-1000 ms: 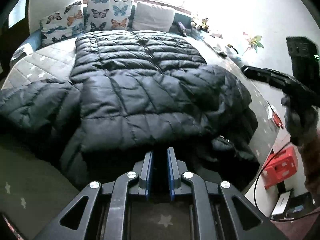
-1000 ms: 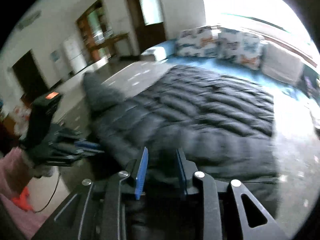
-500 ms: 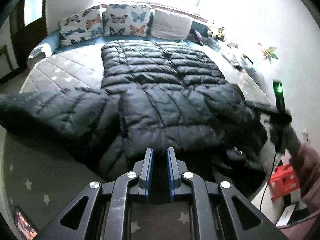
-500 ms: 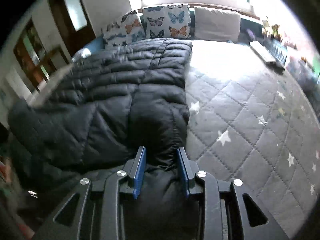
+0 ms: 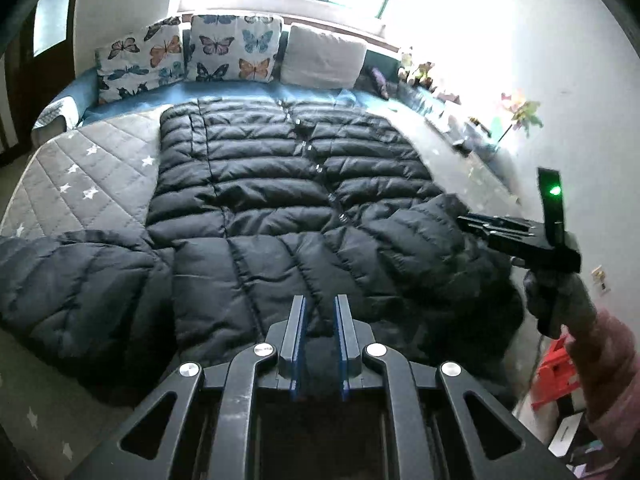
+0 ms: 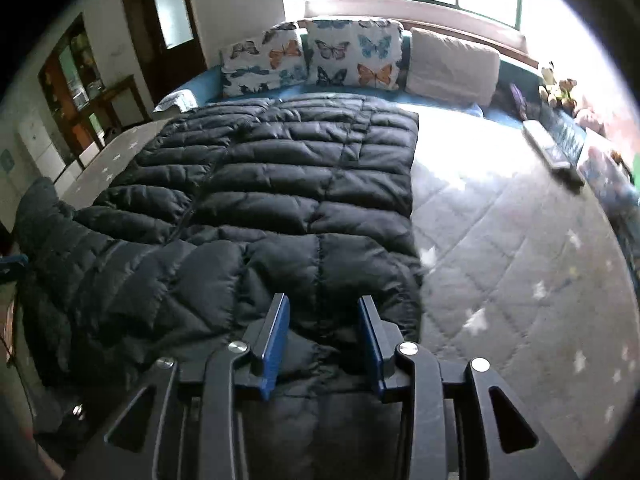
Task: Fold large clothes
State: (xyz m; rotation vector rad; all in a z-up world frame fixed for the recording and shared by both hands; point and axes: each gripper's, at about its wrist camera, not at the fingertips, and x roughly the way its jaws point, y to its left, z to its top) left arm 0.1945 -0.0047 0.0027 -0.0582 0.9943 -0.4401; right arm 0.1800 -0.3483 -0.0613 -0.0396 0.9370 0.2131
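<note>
The left gripper [image 5: 320,308] is squeezed almost shut, with nothing seen between its pads. The right gripper [image 6: 323,312] sits over a sleeve, pads not pinching it. The big black puffy jacket [image 5: 280,200] lies flat on the grey star blanket [image 6: 520,260], below 3 pillows [image 6: 352,54].

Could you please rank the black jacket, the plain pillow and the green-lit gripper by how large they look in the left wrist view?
1. Black jacket, by far the largest.
2. Plain pillow.
3. Green-lit gripper, which sits nearer the camera, so its rank against the pillow is unsure.
</note>
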